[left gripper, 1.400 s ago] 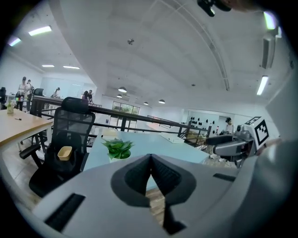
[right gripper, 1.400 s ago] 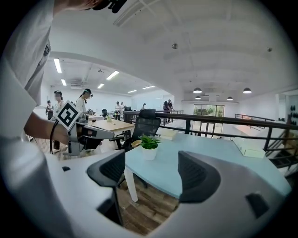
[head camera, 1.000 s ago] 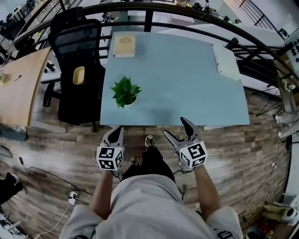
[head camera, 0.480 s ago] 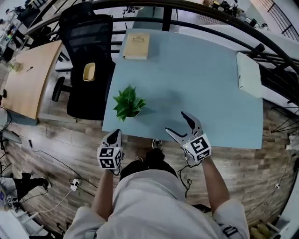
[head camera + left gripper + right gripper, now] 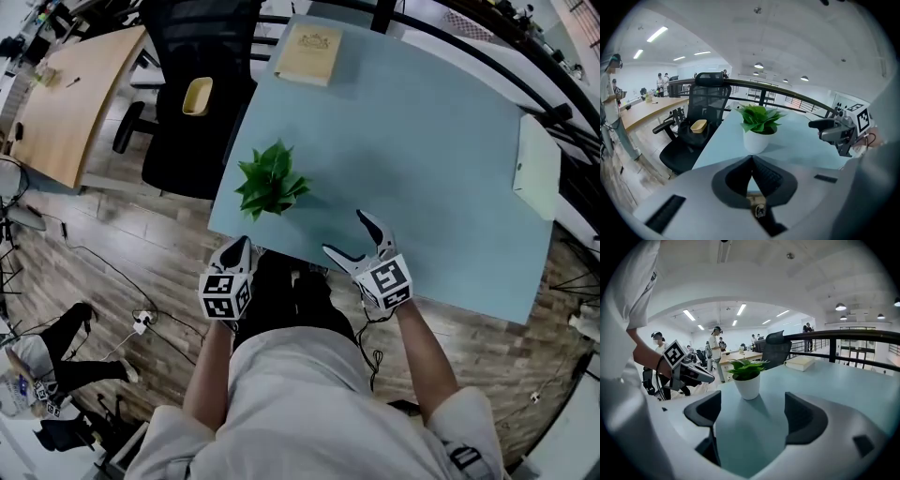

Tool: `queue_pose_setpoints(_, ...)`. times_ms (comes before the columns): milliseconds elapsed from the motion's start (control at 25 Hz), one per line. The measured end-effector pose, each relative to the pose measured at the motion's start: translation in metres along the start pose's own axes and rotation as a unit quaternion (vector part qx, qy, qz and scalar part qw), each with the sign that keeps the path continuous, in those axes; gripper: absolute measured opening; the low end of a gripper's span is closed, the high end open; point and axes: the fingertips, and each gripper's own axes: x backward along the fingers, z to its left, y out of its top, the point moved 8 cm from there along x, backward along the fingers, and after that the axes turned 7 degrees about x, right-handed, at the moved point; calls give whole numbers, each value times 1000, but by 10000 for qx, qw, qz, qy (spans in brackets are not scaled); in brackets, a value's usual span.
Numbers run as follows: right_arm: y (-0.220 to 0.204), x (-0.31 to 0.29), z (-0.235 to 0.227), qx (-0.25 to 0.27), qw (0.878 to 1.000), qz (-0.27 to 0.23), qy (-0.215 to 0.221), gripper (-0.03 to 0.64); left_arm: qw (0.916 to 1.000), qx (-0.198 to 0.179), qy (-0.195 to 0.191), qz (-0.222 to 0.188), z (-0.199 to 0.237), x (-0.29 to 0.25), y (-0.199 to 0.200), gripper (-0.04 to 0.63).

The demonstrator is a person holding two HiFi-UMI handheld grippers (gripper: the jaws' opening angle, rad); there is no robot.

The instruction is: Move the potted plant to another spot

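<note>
Claw state first: your left claw (image 5: 241, 246) hangs at the near edge of the desk (image 5: 422, 131), jaws pressed together with nothing between them. Your right claw (image 5: 346, 234) sits over that same edge with its jaws spread wide. They have just been opening, and only bare desk top lies between them. Each claw carries a cube of black-and-white square markers, patterns rather than words.

The potted plant (image 5: 270, 183) stands upright near the desk's near left corner, close to both edges. It is just beyond the left claw and to the left of the right claw, touching neither. In the head view the leaves hide most of the pot; the gripper views show it white and round.

Note the open room: the desk top to the right of the plant and beyond it is bare. It stays bare up to a tan book (image 5: 307, 42) at the far edge and a white flat box (image 5: 536, 178) at the right edge. The book's cover print is too small to read.

A black office chair (image 5: 183, 141) stands against the desk's left edge with a yellow bowl (image 5: 197, 96) on its seat. A dark railing (image 5: 843, 333) runs behind the desk.
</note>
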Motion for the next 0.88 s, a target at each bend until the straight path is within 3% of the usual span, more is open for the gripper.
queue_pose_setpoints(360, -4, -45, 19, 43, 9998, 56, 187, 428, 9997, 243, 6, 76, 11, -9, -14, 11)
queue_pose_setpoints(880, 1, -110, 34, 186, 9990, 97, 403, 449, 9995, 305, -66, 56, 25, -14, -13, 11)
